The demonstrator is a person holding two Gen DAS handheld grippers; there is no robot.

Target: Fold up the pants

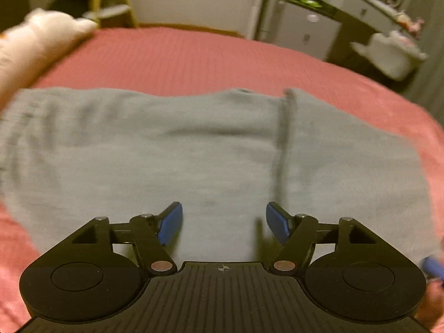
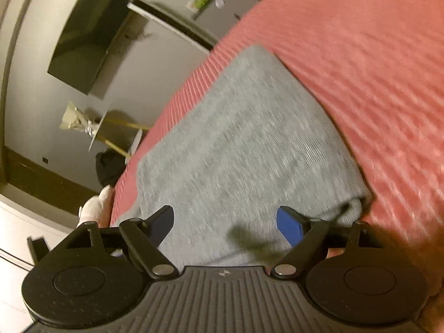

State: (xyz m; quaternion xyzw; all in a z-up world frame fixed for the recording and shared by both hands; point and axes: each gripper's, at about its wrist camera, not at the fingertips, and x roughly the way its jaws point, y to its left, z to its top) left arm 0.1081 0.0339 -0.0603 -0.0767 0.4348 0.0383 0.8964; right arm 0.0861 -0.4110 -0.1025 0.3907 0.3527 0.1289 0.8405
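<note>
My left gripper [image 1: 224, 222], black with blue pads, stands wide open with nothing between its jaws — only grey cloth lies beyond them. My right gripper [image 2: 225, 226] is spread just as wide and holds nothing either; whether any pad touches the fabric I cannot tell through the blur.

Beyond both lie the grey knitted jersey pants [image 1: 194, 149], spread flat on the pink ribbed bedspread [image 1: 194, 55] and already doubled over, judging by the rounded folded edge at the corner nearest my right gripper [image 2: 358, 197]. In the left wrist view a dark seam or fold line [image 1: 283, 144] runs up the pants, right of their middle.

I judge these pants soft, limp and light — they will sag and bunch unless lifted at two points. The knit looks grippy rather than slick, and not fragile. I would pinch all layers together at the near edge of the pants, one gripper toward each corner.
</note>
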